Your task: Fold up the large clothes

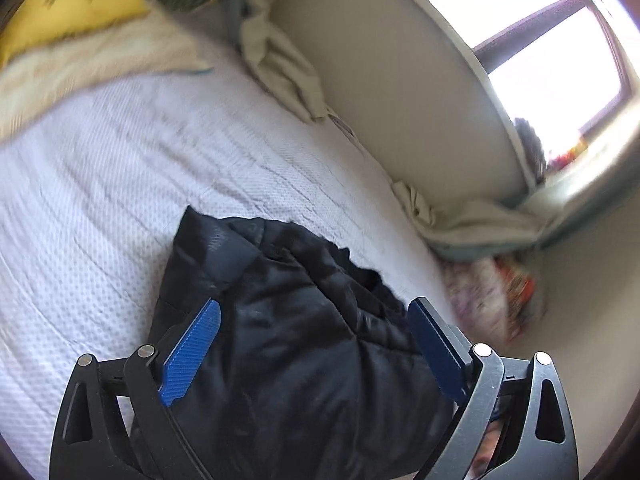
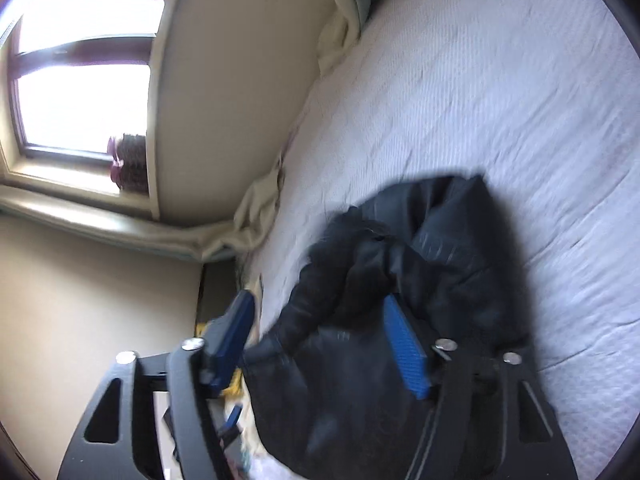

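Setting: bedroom in a home. Evidence: bed with white textured bedspread (image 1: 120,184), yellow patterned pillow (image 1: 76,8) at its far end, cream sheet (image 1: 280,68) bunched against beige wall (image 1: 380,72), window (image 2: 80,96) with dark frame.

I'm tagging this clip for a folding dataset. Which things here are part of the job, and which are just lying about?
Part of the job:
- black padded jacket, bunched on the bed
- left claw, open over it
- right claw, open over it

Lying about:
- white bedspread
- yellow patterned pillow
- cream sheet bunched along the wall
- window
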The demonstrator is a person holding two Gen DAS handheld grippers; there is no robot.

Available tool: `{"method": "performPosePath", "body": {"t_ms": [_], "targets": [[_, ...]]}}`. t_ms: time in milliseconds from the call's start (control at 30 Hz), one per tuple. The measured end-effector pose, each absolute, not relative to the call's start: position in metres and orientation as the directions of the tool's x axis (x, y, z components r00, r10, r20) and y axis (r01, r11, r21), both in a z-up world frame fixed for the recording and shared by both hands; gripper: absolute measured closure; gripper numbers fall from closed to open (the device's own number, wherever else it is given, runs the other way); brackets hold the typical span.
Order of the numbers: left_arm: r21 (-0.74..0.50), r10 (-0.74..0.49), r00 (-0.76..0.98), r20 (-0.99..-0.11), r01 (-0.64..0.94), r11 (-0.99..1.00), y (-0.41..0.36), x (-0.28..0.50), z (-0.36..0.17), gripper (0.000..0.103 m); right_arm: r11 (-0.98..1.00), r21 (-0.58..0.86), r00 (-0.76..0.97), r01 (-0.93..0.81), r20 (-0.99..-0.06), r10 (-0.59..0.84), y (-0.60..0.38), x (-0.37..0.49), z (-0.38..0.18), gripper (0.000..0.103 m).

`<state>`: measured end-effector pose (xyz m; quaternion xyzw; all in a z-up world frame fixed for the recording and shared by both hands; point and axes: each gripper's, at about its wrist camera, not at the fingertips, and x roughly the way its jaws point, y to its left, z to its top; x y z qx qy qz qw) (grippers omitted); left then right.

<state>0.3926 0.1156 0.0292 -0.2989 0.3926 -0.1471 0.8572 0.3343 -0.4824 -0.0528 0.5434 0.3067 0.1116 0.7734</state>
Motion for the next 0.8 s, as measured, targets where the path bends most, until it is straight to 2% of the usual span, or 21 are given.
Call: {"method": "performPosePath", "body": {"t_ms": [100,167,200,267,333,400,467,600,667,700,800], "targets": [[-0.526,-0.467,0.655,-0.594,0.124,0.842,0.076,0.375,0.042,0.007,0.457,0.878,0.835,0.142,-0.354,0.421,-0.491,0.317,-0.023,0.029],[-0.427,-0.469,0.647,-0.601,0.237,0.873,0.036,0.357,0.043,0.007,0.604,0.791,0.849,0.100,-0.384,0.363,-0.478,0.306,0.005,0.029],[-0.381,-0.470,0.639,-0.609,0.284,0.880,0.017,0.349,0.041,0.007,0.711,0.698,0.845,0.085,-0.429,0.320,-0.462,0.302,0.020,0.032],[-0.283,-0.467,0.612,-0.638,0.377,0.882,-0.017,0.337,0.034,0.006,0.888,0.457,0.823,0.041,-0.520,0.229,-0.414,0.295,0.042,0.047],[-0.178,-0.402,0.613,-0.680,0.394,0.902,-0.038,0.333,0.023,0.006,0.968,0.251,0.805,-0.024,-0.569,0.168,-0.366,0.290,0.047,0.069],[-0.074,-0.306,0.646,-0.700,0.359,0.930,-0.042,0.334,0.013,0.006,0.991,0.122,0.787,-0.062,-0.604,0.124,-0.334,0.286,0.040,0.080],[0.016,-0.203,0.686,-0.699,0.298,0.954,-0.032,0.340,0.005,0.006,0.997,0.059,0.768,-0.049,-0.636,0.075,-0.321,0.290,0.028,0.081],[-0.089,-0.208,0.652,-0.729,0.211,0.973,0.004,0.364,-0.005,0.006,0.994,-0.110,0.743,0.013,-0.664,-0.084,-0.322,0.307,0.000,0.081],[-0.126,-0.195,0.609,-0.769,0.155,0.980,0.020,0.379,-0.018,0.008,0.996,-0.089,0.709,0.032,-0.700,-0.085,-0.337,0.320,-0.015,0.081],[-0.122,-0.178,0.579,-0.795,0.134,0.983,0.026,0.385,-0.026,0.014,0.997,-0.062,0.684,0.049,-0.725,-0.078,-0.346,0.327,-0.023,0.081],[-0.086,-0.139,0.529,-0.837,0.122,0.989,0.033,0.392,-0.047,0.017,0.996,0.025,0.618,0.089,-0.785,-0.036,-0.365,0.340,-0.046,0.086]]}}
